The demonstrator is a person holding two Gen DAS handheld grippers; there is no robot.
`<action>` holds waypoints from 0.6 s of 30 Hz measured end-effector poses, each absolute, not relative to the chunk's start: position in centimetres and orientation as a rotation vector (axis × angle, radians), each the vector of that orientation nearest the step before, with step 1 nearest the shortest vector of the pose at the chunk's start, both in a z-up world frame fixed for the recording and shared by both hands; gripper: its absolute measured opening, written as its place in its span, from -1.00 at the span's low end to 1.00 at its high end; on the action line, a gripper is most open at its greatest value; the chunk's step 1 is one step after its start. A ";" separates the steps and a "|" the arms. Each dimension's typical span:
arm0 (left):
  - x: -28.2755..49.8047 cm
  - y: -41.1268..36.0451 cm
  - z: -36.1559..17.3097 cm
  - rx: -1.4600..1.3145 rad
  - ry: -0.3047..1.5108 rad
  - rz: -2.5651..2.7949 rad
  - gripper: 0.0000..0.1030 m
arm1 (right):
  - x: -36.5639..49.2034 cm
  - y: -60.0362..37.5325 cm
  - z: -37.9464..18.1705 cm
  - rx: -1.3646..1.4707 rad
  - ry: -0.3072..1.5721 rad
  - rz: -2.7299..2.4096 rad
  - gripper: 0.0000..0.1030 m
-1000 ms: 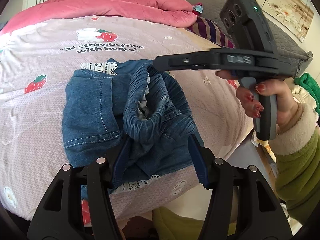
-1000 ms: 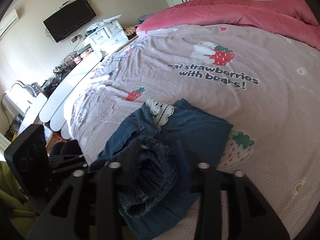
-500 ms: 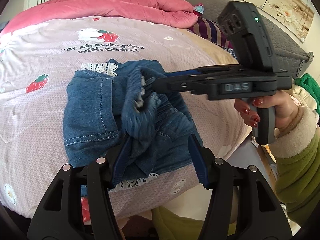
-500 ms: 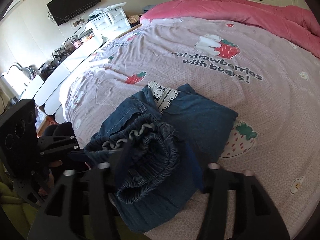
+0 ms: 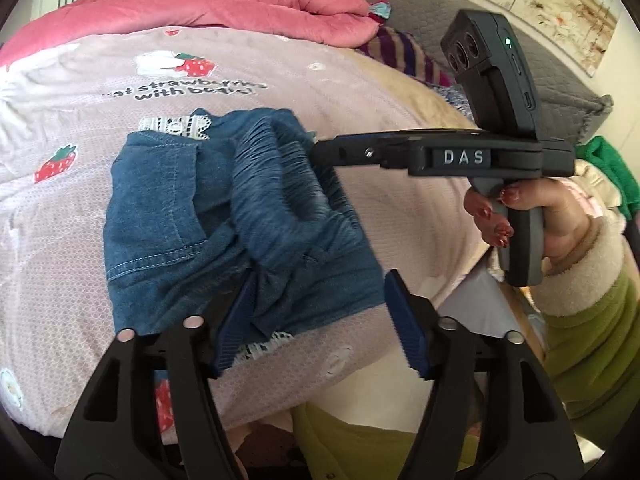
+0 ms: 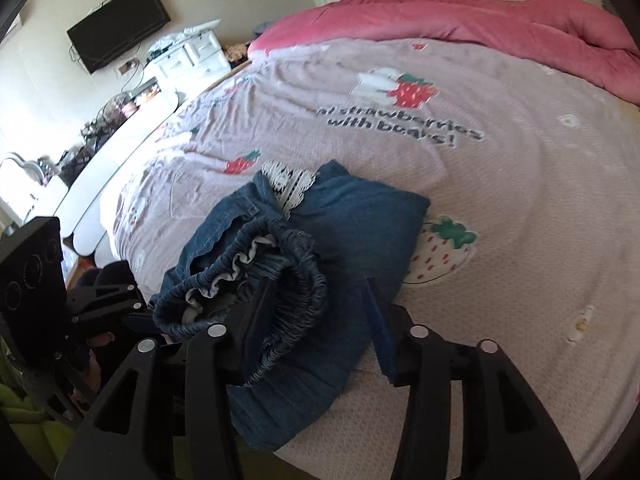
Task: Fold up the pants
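Small blue denim pants (image 5: 224, 216) with lace trim lie partly folded on the pink strawberry bedsheet (image 5: 80, 92). Their elastic waistband (image 5: 276, 176) stands bunched on top. My left gripper (image 5: 320, 328) is open, jaws wide, low over the pants' near edge. In the right wrist view my right gripper (image 6: 316, 316) is open, its left finger (image 6: 256, 320) against the waistband (image 6: 288, 264) of the pants (image 6: 360, 220). In the left wrist view the right gripper's tips (image 5: 320, 152) touch the waistband from the right.
A pink quilt (image 5: 208, 8) lies across the far side of the bed. A grey headboard (image 5: 560, 52) and striped cloth (image 5: 404, 56) sit at the right. In the right wrist view a white dresser (image 6: 188, 52) and wall TV (image 6: 120, 24) stand beyond the bed's left edge.
The right gripper has opened and let go of the waistband, which has settled onto the folded pants. The left gripper has stayed open in place.
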State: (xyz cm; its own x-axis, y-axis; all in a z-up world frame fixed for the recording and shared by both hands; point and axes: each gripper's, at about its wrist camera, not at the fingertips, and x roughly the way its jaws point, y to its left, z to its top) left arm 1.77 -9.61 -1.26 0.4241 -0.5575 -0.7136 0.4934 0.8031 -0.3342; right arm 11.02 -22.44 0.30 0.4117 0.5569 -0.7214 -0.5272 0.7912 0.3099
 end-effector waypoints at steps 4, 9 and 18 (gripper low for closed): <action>0.5 -8.0 0.4 -0.100 0.894 -0.684 0.46 | 9.4 -23.9 2.5 0.061 0.839 0.656 0.10; 0.2 -3.9 2.6 -0.158 0.836 -0.595 0.69 | 6.3 -23.9 4.7 0.048 0.731 0.698 0.28; 6.6 0.2 3.2 -0.171 0.875 -0.396 0.79 | -1.3 -17.2 5.6 -0.150 0.625 0.943 0.30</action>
State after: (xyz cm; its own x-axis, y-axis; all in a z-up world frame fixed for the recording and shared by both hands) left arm 6.65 0.20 3.25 0.5744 -0.4053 -0.7112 0.2672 0.9141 -0.3051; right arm -1.32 -17.20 5.62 0.4260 0.7095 -0.5613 -0.7933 0.5913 0.1452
